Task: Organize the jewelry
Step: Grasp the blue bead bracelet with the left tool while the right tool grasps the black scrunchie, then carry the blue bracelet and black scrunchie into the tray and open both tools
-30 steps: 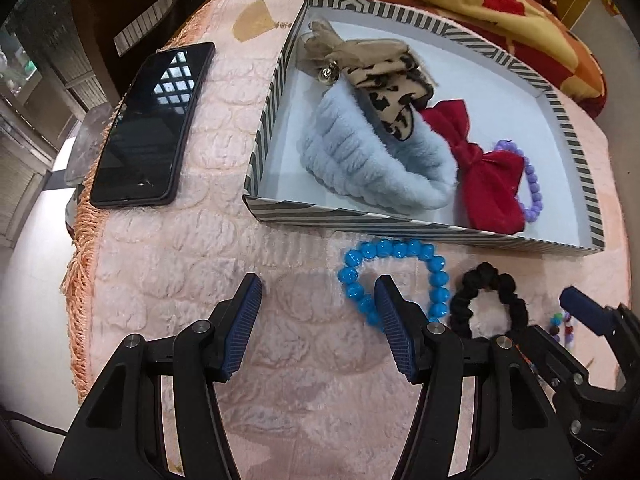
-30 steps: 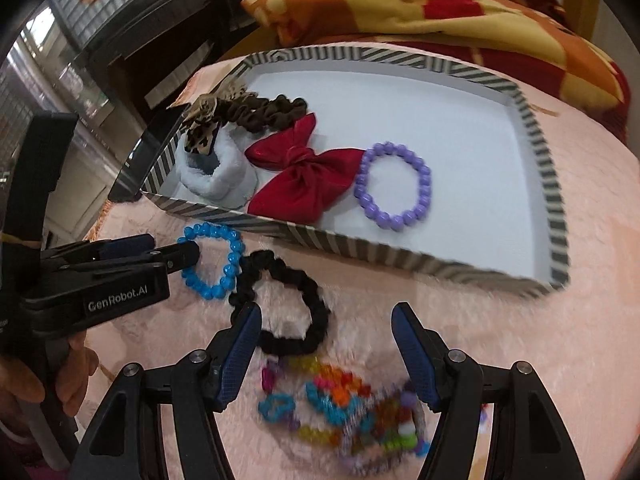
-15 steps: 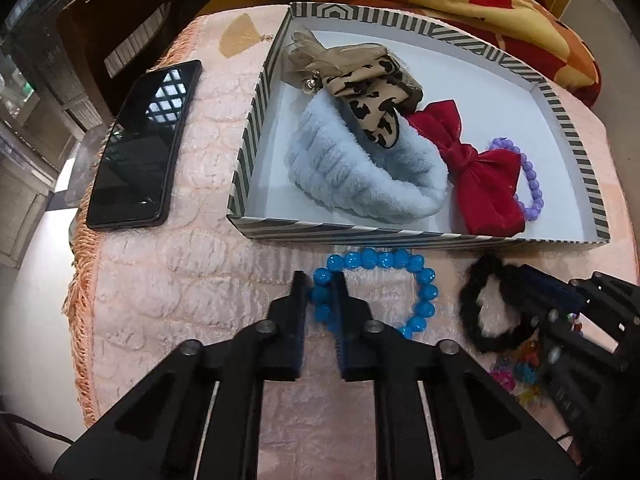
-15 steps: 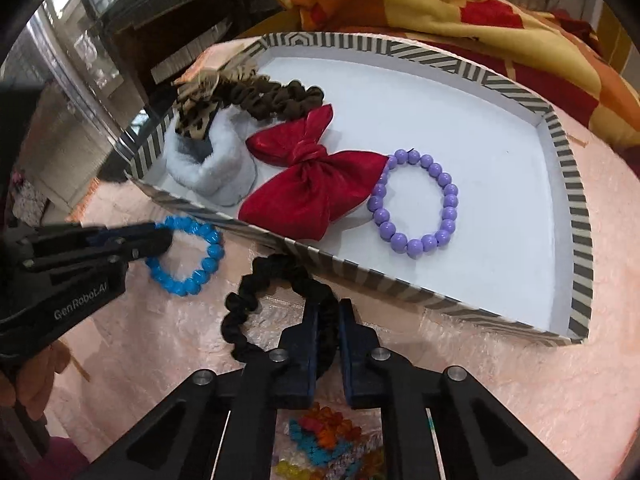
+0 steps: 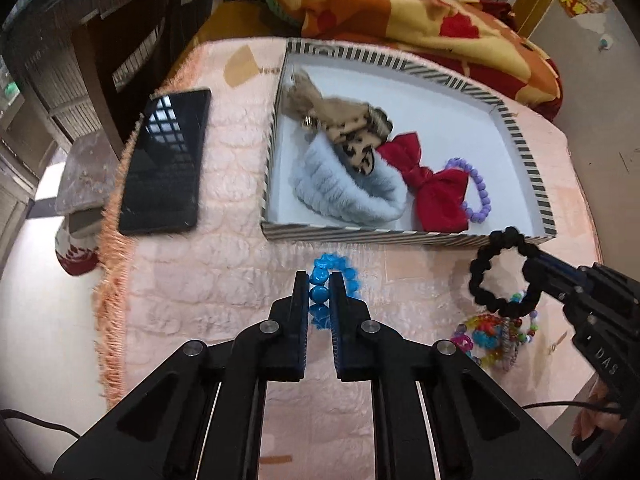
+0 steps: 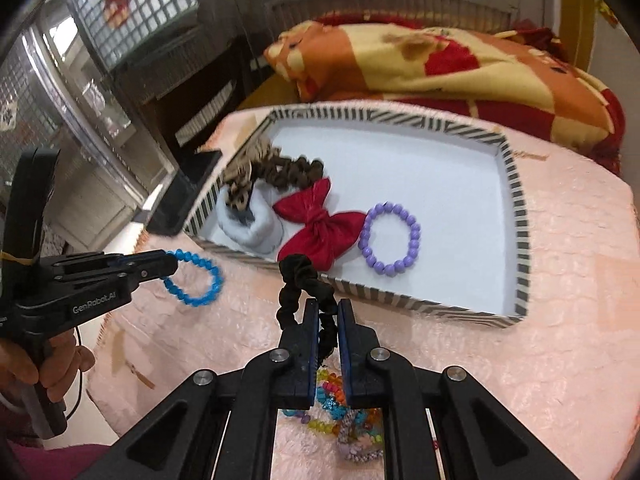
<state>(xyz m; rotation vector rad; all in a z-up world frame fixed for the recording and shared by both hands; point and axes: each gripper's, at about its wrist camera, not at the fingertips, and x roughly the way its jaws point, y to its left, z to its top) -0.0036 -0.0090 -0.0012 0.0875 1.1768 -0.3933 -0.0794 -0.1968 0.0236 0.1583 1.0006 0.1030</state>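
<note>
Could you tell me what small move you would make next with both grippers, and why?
Probably carry both forward over the striped tray and release. The left gripper is shut on the blue bracelet and the right gripper on the black scrunchie; both hang clear of the pink cloth, just short of the tray's near wall.

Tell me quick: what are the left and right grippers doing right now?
Left gripper: closed on the blue bead bracelet, lifted off the cloth.
Right gripper: closed on the black scrunchie, held up near the striped tray.
</note>
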